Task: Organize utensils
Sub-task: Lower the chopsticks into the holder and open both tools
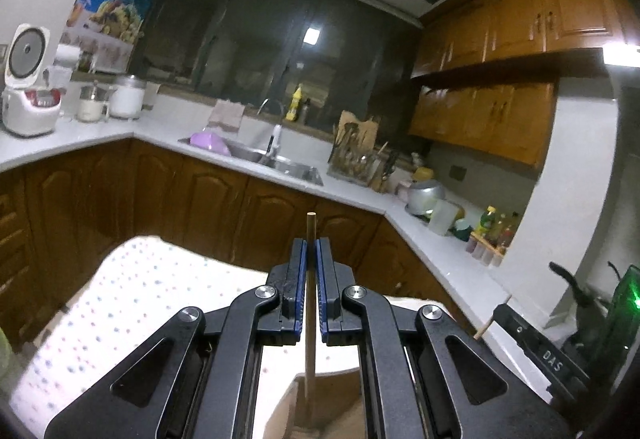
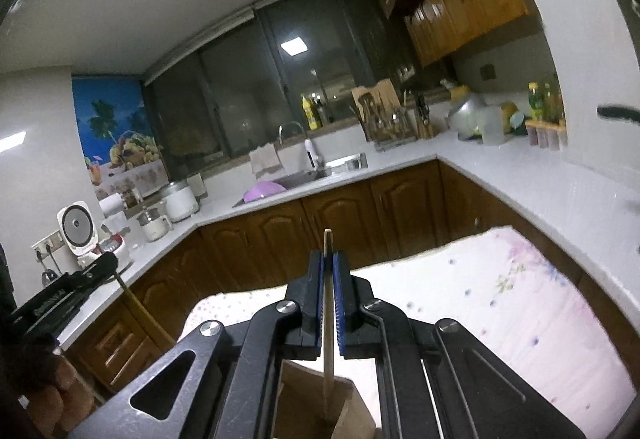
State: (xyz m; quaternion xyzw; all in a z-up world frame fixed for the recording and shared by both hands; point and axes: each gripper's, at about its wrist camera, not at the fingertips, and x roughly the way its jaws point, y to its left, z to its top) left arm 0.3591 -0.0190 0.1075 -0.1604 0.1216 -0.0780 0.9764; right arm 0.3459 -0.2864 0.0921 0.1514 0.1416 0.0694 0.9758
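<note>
Above a cloth-covered table [image 1: 120, 303] in a wood-cabinet kitchen, each gripper, left [image 1: 311, 251] and right [image 2: 329, 267], clamps a thin wooden chopstick [image 1: 310, 319] upright, the right view alone showing the paler one [image 2: 328, 319].

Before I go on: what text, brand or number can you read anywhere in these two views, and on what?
"DAS": white letters on the black body of the right gripper, seen at the edge of the left wrist view; further letters may be cut off.
White lettering on the left gripper in the right wrist view: too blurred to read.
Labels on the yellow bottle and the counter bottles: too small.
</note>
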